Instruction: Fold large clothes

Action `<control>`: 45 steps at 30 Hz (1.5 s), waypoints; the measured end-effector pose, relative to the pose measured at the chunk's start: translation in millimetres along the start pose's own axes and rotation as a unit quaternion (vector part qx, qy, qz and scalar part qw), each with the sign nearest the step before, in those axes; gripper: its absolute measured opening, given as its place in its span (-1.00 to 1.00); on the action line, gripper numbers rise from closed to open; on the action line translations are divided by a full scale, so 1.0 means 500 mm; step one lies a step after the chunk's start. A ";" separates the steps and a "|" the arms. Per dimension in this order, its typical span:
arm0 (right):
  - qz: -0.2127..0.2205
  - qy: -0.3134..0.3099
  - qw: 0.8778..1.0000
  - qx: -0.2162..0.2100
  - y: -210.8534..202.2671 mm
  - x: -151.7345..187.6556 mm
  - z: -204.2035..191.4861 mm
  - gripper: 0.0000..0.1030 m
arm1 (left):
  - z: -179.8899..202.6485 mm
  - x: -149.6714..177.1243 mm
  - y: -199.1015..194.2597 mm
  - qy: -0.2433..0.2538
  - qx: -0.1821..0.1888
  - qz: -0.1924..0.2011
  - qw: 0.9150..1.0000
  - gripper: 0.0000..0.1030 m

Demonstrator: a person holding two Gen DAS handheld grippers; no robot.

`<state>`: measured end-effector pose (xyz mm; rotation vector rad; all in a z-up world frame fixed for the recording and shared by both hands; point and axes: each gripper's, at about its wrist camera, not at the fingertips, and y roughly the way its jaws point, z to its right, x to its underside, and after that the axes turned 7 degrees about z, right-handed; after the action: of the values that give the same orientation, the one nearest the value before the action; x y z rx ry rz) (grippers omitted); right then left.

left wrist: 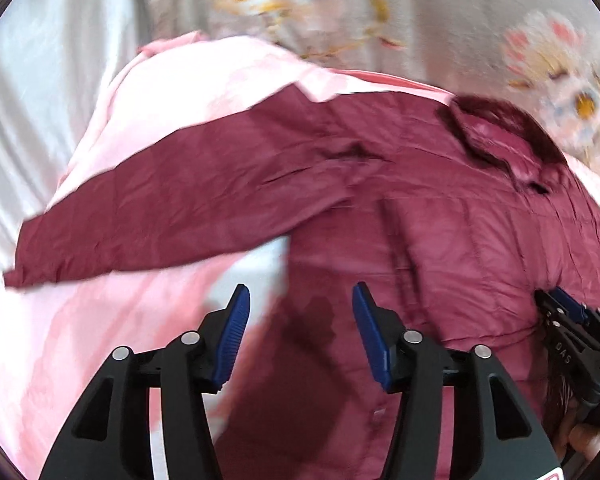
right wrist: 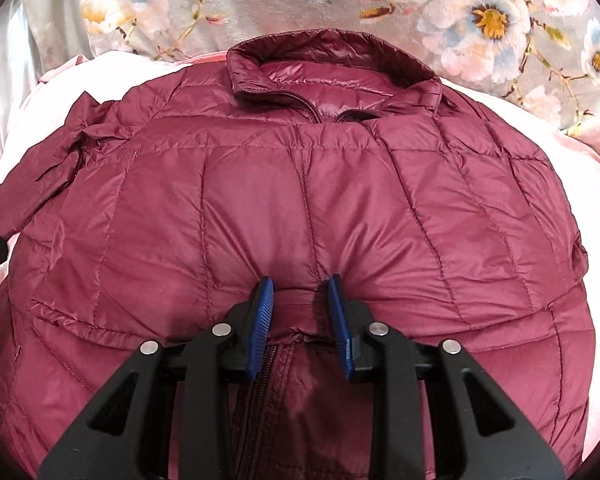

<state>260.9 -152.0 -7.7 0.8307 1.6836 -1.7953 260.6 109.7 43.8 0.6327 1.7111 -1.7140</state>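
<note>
Quilted maroon jacket – right gripper pinching its fold, left gripper agape

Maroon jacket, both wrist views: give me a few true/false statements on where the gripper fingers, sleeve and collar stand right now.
1. The left gripper is open and holds nothing. True.
2. The right gripper hangs well clear of the jacket. False: its blue pads press into the quilted front with fabric bunched between them, though the jaws stand partly apart.
3. One sleeve lies stretched out across the pink sheet. True.
4. The collar is tucked under the body, out of sight. False: it stands up at the far end, zipper partly undone.
5. The jacket lies on a bare wooden table. False: under it are the pink sheet and a floral bedcover.
</note>
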 end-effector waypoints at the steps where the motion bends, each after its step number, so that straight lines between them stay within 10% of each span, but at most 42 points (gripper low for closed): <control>1: 0.001 0.000 1.000 0.002 -0.001 0.000 0.000 -0.44 | -0.038 0.001 -0.004 -0.027 -0.001 0.000 1.000 0.08; 14: 0.034 0.021 0.999 -0.018 -0.083 0.000 0.020 -0.04 | -0.482 -0.023 0.060 -0.292 -0.083 -0.036 0.952 0.07; 17: 0.045 0.004 0.999 -0.017 -0.117 0.009 0.020 0.04 | -0.484 -0.041 0.079 -0.282 -0.100 -0.043 0.953 -0.89; 26: 0.069 -0.028 0.997 0.028 -0.189 0.051 0.047 0.24 | -0.181 -0.199 -0.072 -0.112 -0.027 0.075 0.991 -1.00; 36: 0.063 0.043 0.996 0.042 -0.228 0.083 0.169 0.28 | 0.323 -0.187 -0.224 0.067 0.160 0.112 0.979 -0.98; 39: 0.061 0.069 0.994 0.053 -0.236 0.093 0.223 0.29 | 0.418 -0.139 -0.214 0.083 0.197 0.085 0.973 -0.65; 42: 0.062 0.096 0.992 0.053 -0.248 0.096 0.272 0.30 | 0.442 -0.093 -0.202 0.083 0.223 0.053 0.970 0.31; 45: 0.072 0.120 0.989 0.037 -0.260 0.086 0.305 0.37 | 0.391 -0.062 -0.210 0.070 0.214 0.070 0.972 0.38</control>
<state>124.5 -293.2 51.4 1.2111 1.6616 -1.7244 225.1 -86.0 147.2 1.0647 1.3502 -1.9892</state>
